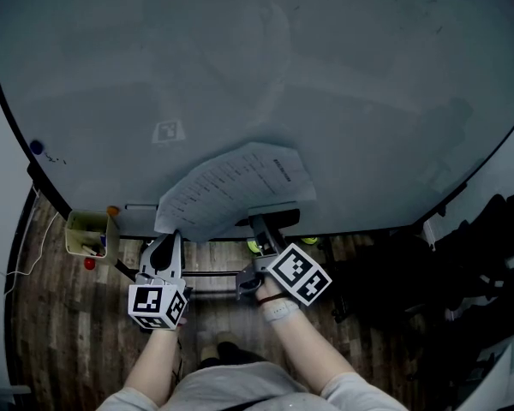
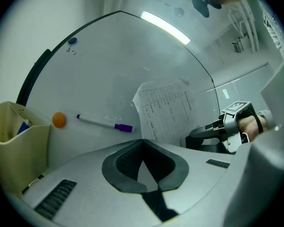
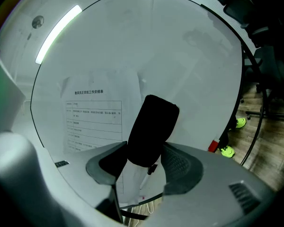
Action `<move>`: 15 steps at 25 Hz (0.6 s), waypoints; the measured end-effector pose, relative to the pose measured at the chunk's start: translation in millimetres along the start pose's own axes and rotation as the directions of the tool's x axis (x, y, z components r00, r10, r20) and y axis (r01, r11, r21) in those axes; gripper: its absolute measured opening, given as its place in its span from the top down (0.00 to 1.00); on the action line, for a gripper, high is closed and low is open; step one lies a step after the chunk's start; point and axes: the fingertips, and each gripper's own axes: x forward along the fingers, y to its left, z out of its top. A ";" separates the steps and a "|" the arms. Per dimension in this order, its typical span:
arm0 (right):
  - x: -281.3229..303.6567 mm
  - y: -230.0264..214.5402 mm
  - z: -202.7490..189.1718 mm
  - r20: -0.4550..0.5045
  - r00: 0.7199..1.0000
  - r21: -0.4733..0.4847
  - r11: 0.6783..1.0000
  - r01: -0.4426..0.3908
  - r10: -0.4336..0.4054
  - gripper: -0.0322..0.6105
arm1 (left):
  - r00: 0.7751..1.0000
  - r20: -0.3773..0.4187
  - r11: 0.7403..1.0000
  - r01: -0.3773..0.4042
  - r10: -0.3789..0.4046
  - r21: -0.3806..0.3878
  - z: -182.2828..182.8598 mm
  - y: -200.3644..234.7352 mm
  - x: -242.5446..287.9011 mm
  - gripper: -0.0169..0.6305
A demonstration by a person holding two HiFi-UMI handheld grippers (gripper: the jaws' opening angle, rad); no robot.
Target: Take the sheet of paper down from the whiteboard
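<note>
My left gripper is clamped shut on the lower corner of the paper at the whiteboard. My right gripper grips a black eraser.

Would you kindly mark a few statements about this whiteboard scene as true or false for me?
1. The sheet of paper carries printed lines. True.
2. The right tool is empty. False: its jaws grip a black block.
3. A purple-ended marker sits on the whiteboard beside an orange dot. True.
4. The left tool has its jaws wide apart. False: they are together, pinching the sheet's lower edge.
</note>
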 end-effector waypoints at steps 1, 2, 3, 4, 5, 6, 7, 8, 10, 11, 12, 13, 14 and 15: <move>0.0 0.0 -0.4 0.001 1.000 0.001 1.000 0.001 -0.001 0.59 | 1.000 0.000 1.000 0.000 0.000 -0.002 -0.4 0.2 -0.5 0.95; -0.2 0.1 -0.4 0.001 1.000 0.001 1.000 0.002 -0.002 0.59 | 1.000 0.000 1.000 0.000 0.000 -0.005 -0.7 0.0 -0.9 0.95; -0.7 0.1 0.1 0.001 1.000 0.000 1.000 0.002 -0.002 0.59 | 1.000 0.000 1.000 0.000 0.000 -0.008 -0.9 -0.6 -1.3 0.95; -1.2 0.2 1.1 0.001 1.000 -0.002 1.000 0.002 -0.002 0.59 | 1.000 0.000 1.000 -0.001 0.001 -0.011 -0.7 -1.2 -1.5 0.95; -1.5 0.5 1.9 0.002 1.000 -0.004 1.000 0.003 -0.003 0.59 | 1.000 0.001 1.000 -0.002 0.002 -0.016 -0.6 -1.1 -1.7 0.95; -1.5 0.8 2.1 0.002 1.000 -0.005 1.000 0.004 -0.004 0.59 | 1.000 0.002 1.000 -0.004 0.004 -0.021 -0.6 -0.2 -1.9 0.95; -1.3 0.9 1.9 0.003 1.000 -0.005 1.000 0.005 -0.005 0.59 | 1.000 0.001 1.000 -0.005 0.005 -0.025 -0.8 1.3 -2.1 0.95; -1.1 0.8 1.7 0.004 1.000 -0.005 1.000 0.006 -0.006 0.59 | 1.000 0.000 1.000 -0.005 0.005 -0.024 -1.3 2.3 -2.4 0.95; -0.9 0.5 1.7 0.005 1.000 -0.006 1.000 0.008 -0.008 0.59 | 1.000 -0.003 1.000 -0.001 0.001 -0.017 -1.9 2.5 -2.9 0.95; -0.7 0.6 1.5 0.006 1.000 -0.007 1.000 0.008 -0.008 0.59 | 1.000 -0.003 1.000 0.000 0.000 -0.014 -2.0 2.5 -3.3 0.95; -0.2 0.6 0.9 0.006 1.000 -0.008 1.000 0.009 -0.009 0.59 | 1.000 -0.002 1.000 0.000 0.000 -0.013 -2.1 3.1 -3.7 0.95; 0.1 0.5 0.3 0.006 1.000 -0.008 1.000 0.010 -0.010 0.59 | 1.000 -0.002 1.000 -0.003 0.003 -0.016 -2.5 4.2 -4.2 0.95; 0.2 0.4 0.1 0.006 1.000 -0.009 1.000 0.011 -0.011 0.59 | 1.000 -0.002 1.000 -0.006 0.006 -0.021 -2.9 5.2 -4.7 0.95; -0.2 0.3 0.6 0.007 1.000 -0.010 1.000 0.011 -0.011 0.59 | 1.000 -0.003 1.000 -0.009 0.009 -0.026 -3.2 5.7 -5.3 0.95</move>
